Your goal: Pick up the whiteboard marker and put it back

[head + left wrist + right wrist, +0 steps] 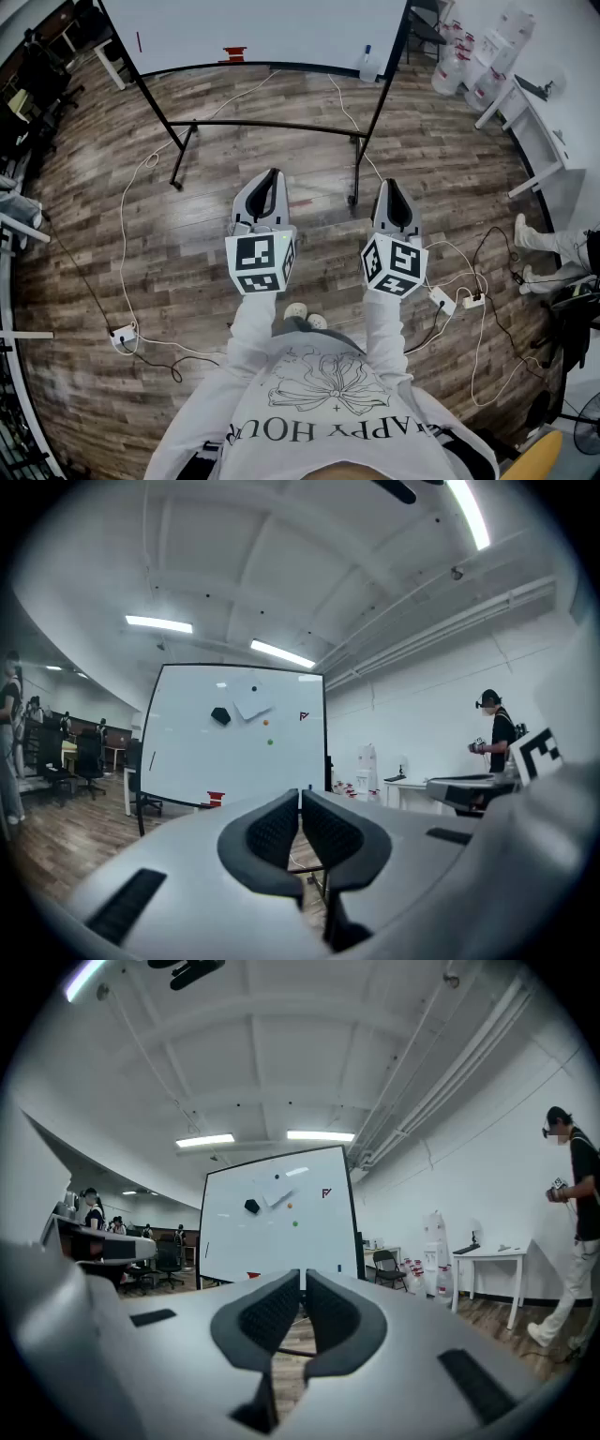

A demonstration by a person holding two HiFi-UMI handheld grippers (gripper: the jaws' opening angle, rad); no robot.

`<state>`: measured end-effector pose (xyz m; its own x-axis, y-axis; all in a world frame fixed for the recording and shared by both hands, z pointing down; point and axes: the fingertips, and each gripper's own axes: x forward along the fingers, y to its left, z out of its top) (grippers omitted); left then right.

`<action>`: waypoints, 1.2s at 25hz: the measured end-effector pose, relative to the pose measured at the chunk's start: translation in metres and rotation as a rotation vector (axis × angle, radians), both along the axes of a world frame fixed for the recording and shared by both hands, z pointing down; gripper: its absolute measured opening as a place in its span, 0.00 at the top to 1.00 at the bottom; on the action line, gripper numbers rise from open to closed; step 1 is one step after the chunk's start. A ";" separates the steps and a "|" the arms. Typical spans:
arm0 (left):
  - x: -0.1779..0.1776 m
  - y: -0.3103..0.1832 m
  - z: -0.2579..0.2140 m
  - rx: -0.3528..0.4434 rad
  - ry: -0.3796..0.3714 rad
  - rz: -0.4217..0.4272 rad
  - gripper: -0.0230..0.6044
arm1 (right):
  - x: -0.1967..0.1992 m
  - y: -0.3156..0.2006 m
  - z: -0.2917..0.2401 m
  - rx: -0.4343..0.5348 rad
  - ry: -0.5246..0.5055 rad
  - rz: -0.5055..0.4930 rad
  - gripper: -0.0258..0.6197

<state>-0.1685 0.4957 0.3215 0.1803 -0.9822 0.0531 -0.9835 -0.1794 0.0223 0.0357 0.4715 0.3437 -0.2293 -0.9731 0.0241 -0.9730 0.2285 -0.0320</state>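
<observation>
A white whiteboard on a black rolling stand stands ahead of me across the wooden floor. A thin reddish stick, perhaps a marker, clings to the board's left part, and it also shows as a dark stroke. A small blue-tipped thing sits at the right end of the board's ledge, and a red thing near its middle. My left gripper and right gripper are held level side by side, well short of the board. Both are shut with nothing between the pads.
The stand's black crossbar and legs lie between me and the board. White cables and power strips trail over the floor. Water jugs and a white table stand at right, near another person. Office chairs are at left.
</observation>
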 end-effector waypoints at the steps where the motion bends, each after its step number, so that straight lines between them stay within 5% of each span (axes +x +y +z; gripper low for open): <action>1: 0.000 -0.001 0.000 0.000 0.000 0.001 0.94 | 0.000 -0.001 0.000 0.000 0.000 0.000 0.93; 30: -0.037 -0.055 0.026 -0.036 0.001 0.051 0.94 | -0.038 -0.043 0.020 -0.011 -0.033 0.057 0.93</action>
<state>-0.2060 0.4409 0.3470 0.2299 -0.9692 0.0883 -0.9732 -0.2281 0.0304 -0.0028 0.4289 0.3636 -0.1748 -0.9842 0.0282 -0.9828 0.1726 -0.0660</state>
